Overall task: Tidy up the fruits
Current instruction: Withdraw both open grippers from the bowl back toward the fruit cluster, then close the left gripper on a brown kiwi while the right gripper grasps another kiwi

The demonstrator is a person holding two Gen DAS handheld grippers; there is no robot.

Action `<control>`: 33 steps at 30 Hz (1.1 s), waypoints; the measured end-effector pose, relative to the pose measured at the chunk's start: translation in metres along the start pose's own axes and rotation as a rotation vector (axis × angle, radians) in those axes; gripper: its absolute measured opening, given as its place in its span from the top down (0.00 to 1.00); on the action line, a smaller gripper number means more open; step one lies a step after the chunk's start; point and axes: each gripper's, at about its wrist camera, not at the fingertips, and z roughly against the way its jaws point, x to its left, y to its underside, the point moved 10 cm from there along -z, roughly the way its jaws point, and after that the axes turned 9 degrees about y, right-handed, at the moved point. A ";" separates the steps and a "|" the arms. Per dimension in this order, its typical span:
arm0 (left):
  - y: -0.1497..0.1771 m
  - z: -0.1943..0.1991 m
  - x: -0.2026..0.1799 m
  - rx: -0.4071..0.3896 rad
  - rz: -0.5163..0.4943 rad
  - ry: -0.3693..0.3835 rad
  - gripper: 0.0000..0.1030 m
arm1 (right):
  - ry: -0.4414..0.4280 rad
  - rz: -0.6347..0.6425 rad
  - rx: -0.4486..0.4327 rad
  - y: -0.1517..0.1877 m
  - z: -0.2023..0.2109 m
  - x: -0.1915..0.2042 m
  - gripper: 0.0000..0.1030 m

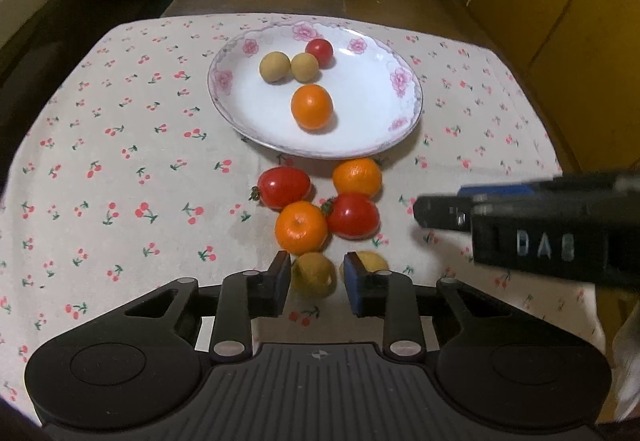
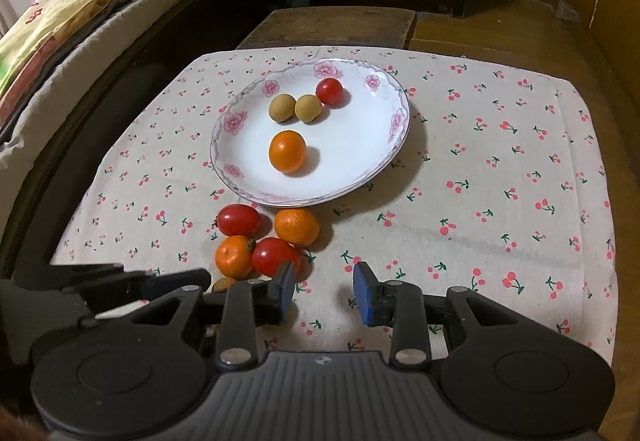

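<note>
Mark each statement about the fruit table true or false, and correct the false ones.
1. The plate holds four fruits. True.
2. Both grippers are shut. False: the left gripper and the right gripper are open.
3. A brown longan lies between the left gripper's fingers. True.
4. Only one orange lies on the cloth. False: a second orange lies there too.

Both wrist views low over the table, facing forward – sharing the plate [image 1: 240, 129], right view from farther right
</note>
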 end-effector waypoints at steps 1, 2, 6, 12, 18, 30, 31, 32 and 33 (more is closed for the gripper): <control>0.002 0.000 0.001 0.004 0.000 0.001 0.66 | -0.002 0.000 -0.001 0.000 0.000 0.001 0.68; 0.004 -0.001 0.003 0.008 0.004 -0.001 0.67 | -0.004 0.001 -0.002 -0.001 0.001 0.002 0.68; 0.004 0.002 0.011 0.004 0.039 0.013 0.69 | -0.008 0.001 0.003 0.000 0.000 0.005 0.67; 0.003 0.000 0.013 0.002 0.060 0.027 0.66 | -0.014 0.011 0.023 0.005 -0.006 0.009 0.67; 0.004 -0.012 0.013 0.014 0.091 0.034 0.64 | -0.017 0.009 0.028 0.006 -0.007 0.008 0.67; 0.005 -0.005 0.015 0.003 0.075 0.022 0.67 | -0.025 0.013 0.037 0.006 -0.010 0.010 0.67; 0.005 -0.002 0.016 0.002 0.070 0.021 0.67 | -0.029 0.017 0.038 0.007 -0.010 0.011 0.67; 0.005 0.000 0.017 -0.001 0.067 0.021 0.68 | -0.034 0.022 0.040 0.007 -0.010 0.013 0.67; 0.006 0.002 0.018 -0.003 0.066 0.021 0.68 | -0.038 0.027 0.042 0.008 -0.010 0.014 0.66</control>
